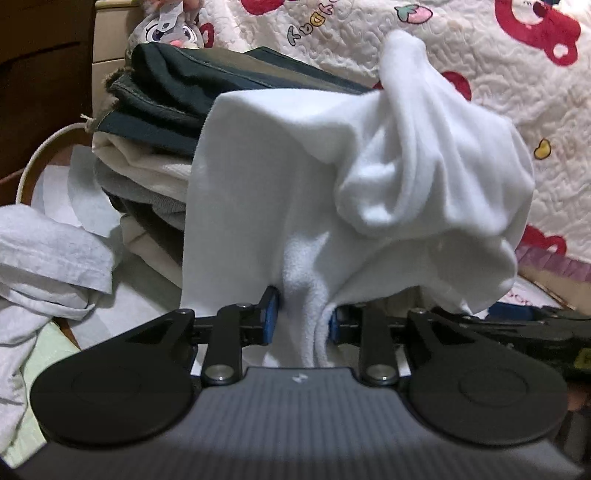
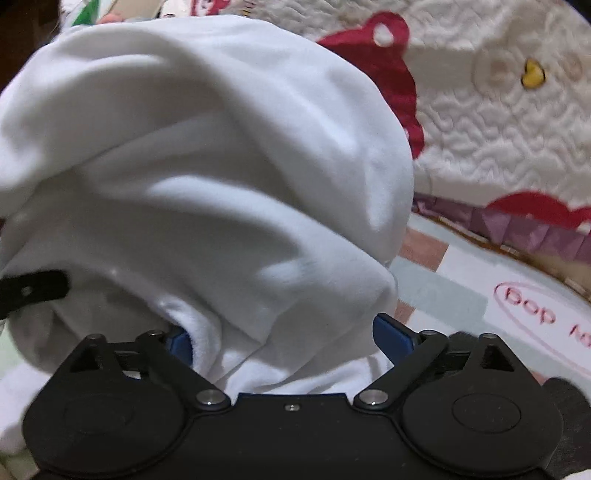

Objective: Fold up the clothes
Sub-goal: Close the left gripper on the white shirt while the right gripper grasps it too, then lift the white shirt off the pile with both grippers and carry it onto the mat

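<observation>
Left gripper [image 1: 303, 317] pinches white garment [image 1: 332, 177]; right gripper [image 2: 284, 338] spread wide, same cloth bunched between pads. Folded clothes stack [image 1: 155, 122] behind left, quilt [image 1: 517, 110] beyond. Garment crumpled, blocks both views.

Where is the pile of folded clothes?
In the left wrist view, the pile of folded clothes sits at upper left, just behind the white garment pinched in the left gripper, below a plush toy.

A quilted bedspread [image 1: 517, 122] with red bear prints fills the background – cream and wavy-stitched. A plush toy [image 1: 173, 27] sits far left beside a white cable [image 1: 40, 151].
</observation>
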The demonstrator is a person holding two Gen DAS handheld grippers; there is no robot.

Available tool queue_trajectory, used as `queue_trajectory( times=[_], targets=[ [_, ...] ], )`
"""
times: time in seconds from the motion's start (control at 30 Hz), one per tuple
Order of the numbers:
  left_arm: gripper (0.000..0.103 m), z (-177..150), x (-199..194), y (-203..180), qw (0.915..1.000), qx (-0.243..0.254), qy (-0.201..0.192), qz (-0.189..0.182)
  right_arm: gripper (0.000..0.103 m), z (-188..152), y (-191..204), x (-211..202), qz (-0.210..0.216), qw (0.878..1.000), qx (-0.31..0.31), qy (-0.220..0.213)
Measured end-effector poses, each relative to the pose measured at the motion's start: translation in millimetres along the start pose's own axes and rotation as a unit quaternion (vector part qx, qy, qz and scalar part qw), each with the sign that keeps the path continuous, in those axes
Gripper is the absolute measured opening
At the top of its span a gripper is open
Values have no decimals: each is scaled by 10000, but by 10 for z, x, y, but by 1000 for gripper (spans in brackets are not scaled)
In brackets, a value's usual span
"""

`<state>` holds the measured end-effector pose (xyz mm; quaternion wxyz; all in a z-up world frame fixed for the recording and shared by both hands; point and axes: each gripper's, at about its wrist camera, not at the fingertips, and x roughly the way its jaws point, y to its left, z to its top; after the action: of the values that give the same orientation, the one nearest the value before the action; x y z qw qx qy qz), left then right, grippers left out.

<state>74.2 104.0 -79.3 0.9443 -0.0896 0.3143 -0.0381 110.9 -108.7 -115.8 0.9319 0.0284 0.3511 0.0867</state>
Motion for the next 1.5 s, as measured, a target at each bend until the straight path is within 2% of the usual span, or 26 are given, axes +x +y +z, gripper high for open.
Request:
queue_trajectory(
  times=[0.03,0.07,0.1,0.17,0.2,0.27,0.47,0.63,0.8,0.93,1.1,1.17,1.27,1.4,1.5],
  targets=[
    [23,-7,-7,-5,10000,23,-27,-9,95,7,-28,12,43,10000,88,3],
    [21,-13,-34,-20,9999,76,-68,-19,81,15,-48,-10,151,9997,154,-58],
    [19,-18,-61,-35,9998,136,-112,-30,52,30,-60,-40,336,9992,191,-116],
    [17,-34,-134,-72,9992,323,-227,-39,27,61,-51,-102,636,9976,242,-125],
    [15,-45,-171,-104,9987,417,-300,-23,20,72,-26,-155,683,9972,259,-164],
    [14,-65,-227,-147,9975,571,-412,-15,16,85,26,-281,652,9971,195,-336],
    [14,-93,-352,-161,9955,659,-587,-331,14,4,-9,-841,514,9927,266,-1057],
    [9,-120,-549,-307,9908,901,-790,-622,14,-60,-35,-1206,409,9903,34,-1331],
    [7,-106,-759,-518,9883,946,-868,-825,14,-151,-188,-1469,282,9897,99,-1403],
    [6,-144,-946,-875,9815,1432,-1002,-781,12,-272,-354,-1640,46,9899,108,-1410],
    [4,-15,-942,-1209,9750,1420,-1020,-1370,9,-350,-600,-1776,-120,9898,189,-1410],
    [4,76,-927,-1353,9690,1582,-1090,-1551,8,-381,-688,-1821,-249,9893,218,-1419],
    [4,224,-991,-1612,9547,1863,-1318,-1912,8,-393,-882,-1987,-318,9857,468,-1589],
    [4,425,-1212,-2014,9263,2081,-1619,-2691,8,-367,-1089,-2299,-412,9803,530,-1856],
    [4,515,-1280,-2361,9094,2116,-1453,-3272,6,-330,-1264,-2567,-592,9747,544,-2085]
  ],
)
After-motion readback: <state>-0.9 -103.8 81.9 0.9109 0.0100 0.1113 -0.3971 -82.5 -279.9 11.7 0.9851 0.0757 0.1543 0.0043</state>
